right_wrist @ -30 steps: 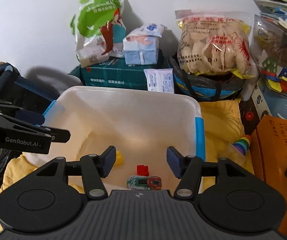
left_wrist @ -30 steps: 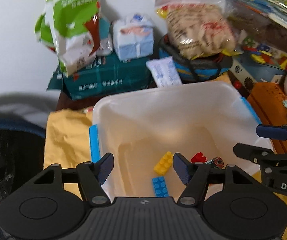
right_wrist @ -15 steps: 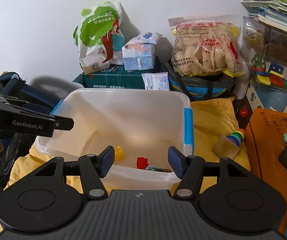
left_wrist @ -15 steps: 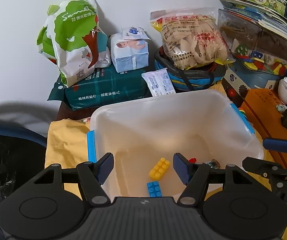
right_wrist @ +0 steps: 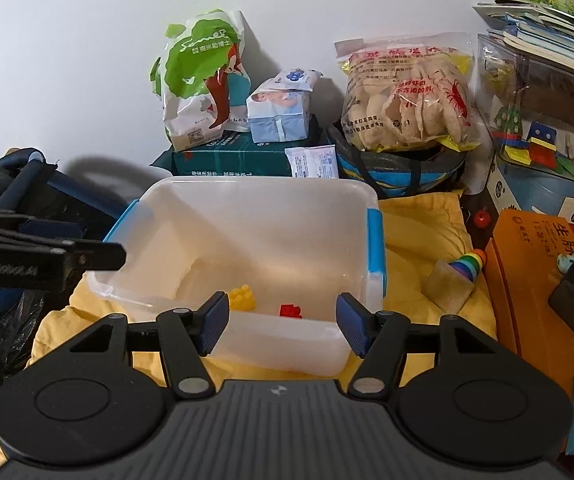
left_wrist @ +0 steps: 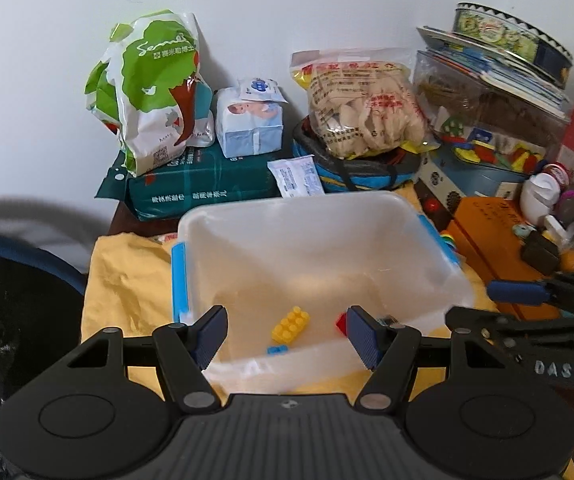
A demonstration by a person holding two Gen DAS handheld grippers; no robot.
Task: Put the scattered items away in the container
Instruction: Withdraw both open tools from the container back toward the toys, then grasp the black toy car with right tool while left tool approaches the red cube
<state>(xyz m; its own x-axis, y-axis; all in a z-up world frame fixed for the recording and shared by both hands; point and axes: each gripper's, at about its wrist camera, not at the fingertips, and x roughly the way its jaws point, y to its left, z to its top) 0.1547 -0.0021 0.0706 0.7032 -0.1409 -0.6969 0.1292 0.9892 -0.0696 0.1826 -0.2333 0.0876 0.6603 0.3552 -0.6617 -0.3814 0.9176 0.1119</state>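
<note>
A translucent plastic container (left_wrist: 287, 208) with blue clips sits on a yellow cloth; it also shows in the right wrist view (right_wrist: 263, 188). Inside lie a yellow brick (left_wrist: 290, 323), a small blue brick (left_wrist: 278, 349), a red piece (left_wrist: 341, 322) and a toy car, mostly hidden. In the right wrist view the yellow brick (right_wrist: 242, 295) and red piece (right_wrist: 290, 311) show. My left gripper (left_wrist: 287, 336) is open and empty before the container's near wall. My right gripper (right_wrist: 283, 322) is open and empty, also at the near wall. A rainbow stacking toy (right_wrist: 457, 276) lies on the cloth right of the container.
Behind the container stand a green pack (left_wrist: 203, 192), a green-white bag (left_wrist: 155, 92), a tissue pack (left_wrist: 251, 124), a cracker bag (left_wrist: 363, 104) and a toy bin (left_wrist: 487, 120). An orange box (right_wrist: 535, 280) lies at right. A dark chair (right_wrist: 15, 200) is at left.
Both grippers have pulled back and away from the container, from above its inside to outside its near wall. Both stay open and empty.
</note>
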